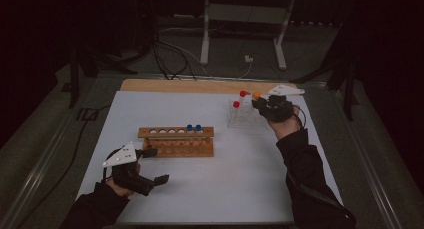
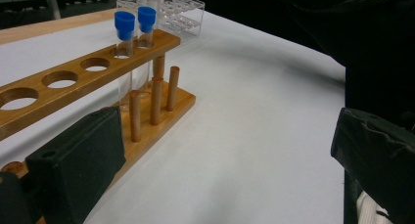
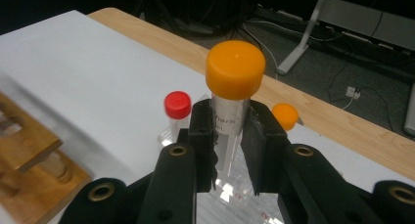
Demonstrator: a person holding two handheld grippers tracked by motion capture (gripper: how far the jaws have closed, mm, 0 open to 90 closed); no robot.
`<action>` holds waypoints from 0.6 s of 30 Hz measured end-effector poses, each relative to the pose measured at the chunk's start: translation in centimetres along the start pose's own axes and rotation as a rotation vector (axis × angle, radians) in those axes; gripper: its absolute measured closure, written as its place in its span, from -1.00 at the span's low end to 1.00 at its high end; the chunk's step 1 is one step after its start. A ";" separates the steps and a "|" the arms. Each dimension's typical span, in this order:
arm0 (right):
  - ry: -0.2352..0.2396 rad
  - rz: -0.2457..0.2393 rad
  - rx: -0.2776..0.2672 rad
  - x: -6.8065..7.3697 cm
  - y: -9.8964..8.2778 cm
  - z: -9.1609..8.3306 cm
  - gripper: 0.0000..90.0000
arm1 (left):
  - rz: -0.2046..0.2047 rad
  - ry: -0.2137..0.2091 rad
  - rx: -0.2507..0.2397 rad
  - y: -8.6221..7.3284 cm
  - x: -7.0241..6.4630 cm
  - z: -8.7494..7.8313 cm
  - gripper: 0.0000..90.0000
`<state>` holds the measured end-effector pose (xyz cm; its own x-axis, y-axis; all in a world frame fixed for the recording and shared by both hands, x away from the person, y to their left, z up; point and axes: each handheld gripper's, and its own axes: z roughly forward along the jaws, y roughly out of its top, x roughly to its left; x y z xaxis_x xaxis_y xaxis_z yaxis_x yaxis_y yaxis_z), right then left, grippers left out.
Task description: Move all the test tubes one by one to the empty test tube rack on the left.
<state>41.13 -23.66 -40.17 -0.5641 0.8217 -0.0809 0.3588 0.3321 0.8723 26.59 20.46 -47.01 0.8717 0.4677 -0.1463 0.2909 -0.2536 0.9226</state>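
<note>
Right claw [image 3: 229, 150] grips upright orange-capped tube [image 3: 234, 87]; left claw [image 2: 225, 160] gapes

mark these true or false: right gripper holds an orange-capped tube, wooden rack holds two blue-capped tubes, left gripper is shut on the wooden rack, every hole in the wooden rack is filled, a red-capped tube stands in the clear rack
1. The right gripper holds an orange-capped tube. True.
2. The wooden rack holds two blue-capped tubes. True.
3. The left gripper is shut on the wooden rack. False: its jaws stand open, with nothing between them.
4. Every hole in the wooden rack is filled. False: several holes beside the blue-capped tubes are empty.
5. A red-capped tube stands in the clear rack. True.
</note>
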 end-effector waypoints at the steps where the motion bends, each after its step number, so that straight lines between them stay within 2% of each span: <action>1: 0.000 -0.007 0.004 0.1 0.0 -0.2 0.67 | 0.000 0.005 0.002 0.1 -0.1 0.0 -0.99; 8: 0.044 -0.033 0.018 1.4 -0.8 -1.4 0.67 | 0.006 0.004 0.007 0.5 -0.4 0.2 -0.99; 12: 0.072 -0.053 0.027 2.4 -1.3 -2.1 0.67 | 0.007 -0.010 0.023 0.8 -0.5 0.4 -0.99; 14: 0.099 -0.049 0.028 2.8 -1.7 -2.4 0.67 | 0.008 -0.017 0.025 1.1 -0.6 0.4 -0.99; 18: 0.143 -0.078 0.037 4.4 -2.3 -3.2 0.67 | 0.014 -0.019 0.036 1.6 -0.8 0.8 -0.99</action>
<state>35.42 -22.34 -41.01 -0.6903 0.7195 -0.0756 0.3358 0.4112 0.8474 26.69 18.98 -45.68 0.8829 0.4479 -0.1406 0.2923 -0.2901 0.9113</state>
